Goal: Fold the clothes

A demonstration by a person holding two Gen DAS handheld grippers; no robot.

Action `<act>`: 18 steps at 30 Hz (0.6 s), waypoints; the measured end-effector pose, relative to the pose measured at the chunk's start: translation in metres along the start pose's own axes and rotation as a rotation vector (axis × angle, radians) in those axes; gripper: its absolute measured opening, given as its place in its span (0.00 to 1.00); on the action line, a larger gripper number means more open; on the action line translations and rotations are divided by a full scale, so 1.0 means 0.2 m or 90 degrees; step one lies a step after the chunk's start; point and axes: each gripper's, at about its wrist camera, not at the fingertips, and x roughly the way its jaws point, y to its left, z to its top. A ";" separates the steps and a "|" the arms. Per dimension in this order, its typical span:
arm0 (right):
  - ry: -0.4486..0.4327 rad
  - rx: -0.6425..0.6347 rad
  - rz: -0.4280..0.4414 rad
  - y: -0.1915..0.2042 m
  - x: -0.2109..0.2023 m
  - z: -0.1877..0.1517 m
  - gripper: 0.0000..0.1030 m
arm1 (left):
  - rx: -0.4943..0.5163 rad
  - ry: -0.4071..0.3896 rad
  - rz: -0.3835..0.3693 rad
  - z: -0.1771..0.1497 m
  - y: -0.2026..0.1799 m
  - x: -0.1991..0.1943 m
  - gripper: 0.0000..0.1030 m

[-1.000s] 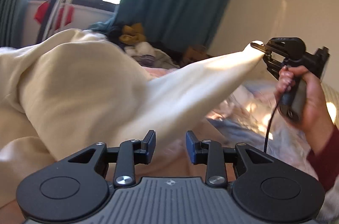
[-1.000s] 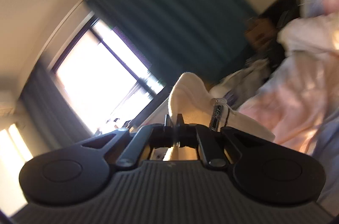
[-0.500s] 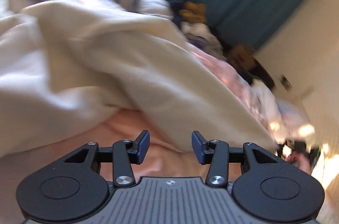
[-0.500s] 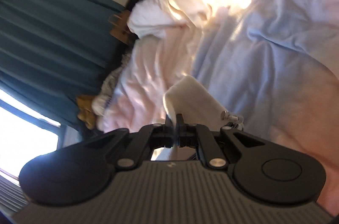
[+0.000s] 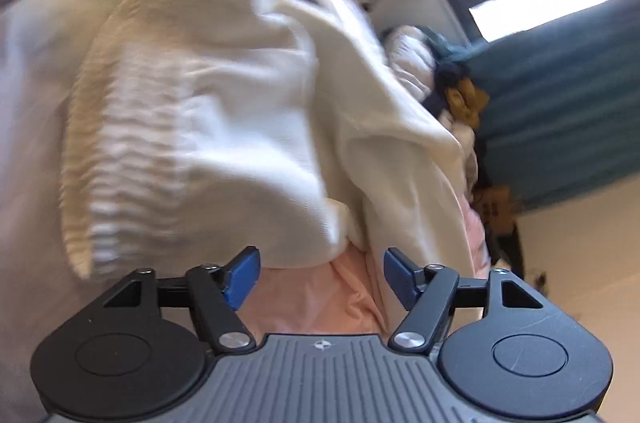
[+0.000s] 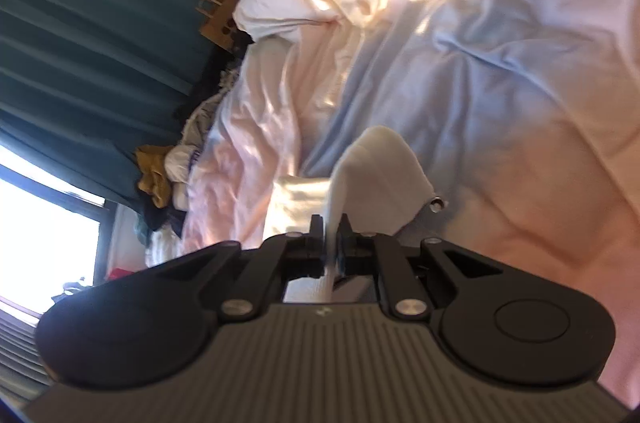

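Cream garment [image 5: 224,111] — one — pinched in right gripper [image 6: 330,232] jaws; left gripper [image 5: 320,273] jaws wide apart, empty.

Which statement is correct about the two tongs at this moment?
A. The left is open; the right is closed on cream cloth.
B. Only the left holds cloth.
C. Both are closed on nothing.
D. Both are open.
A: the left tongs stand wide apart with nothing between, while the right tongs pinch the cream garment.
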 end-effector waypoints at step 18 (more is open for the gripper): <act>0.050 0.093 -0.054 -0.04 -0.03 -0.20 0.60 | -0.088 0.081 0.071 0.04 0.13 0.25 0.76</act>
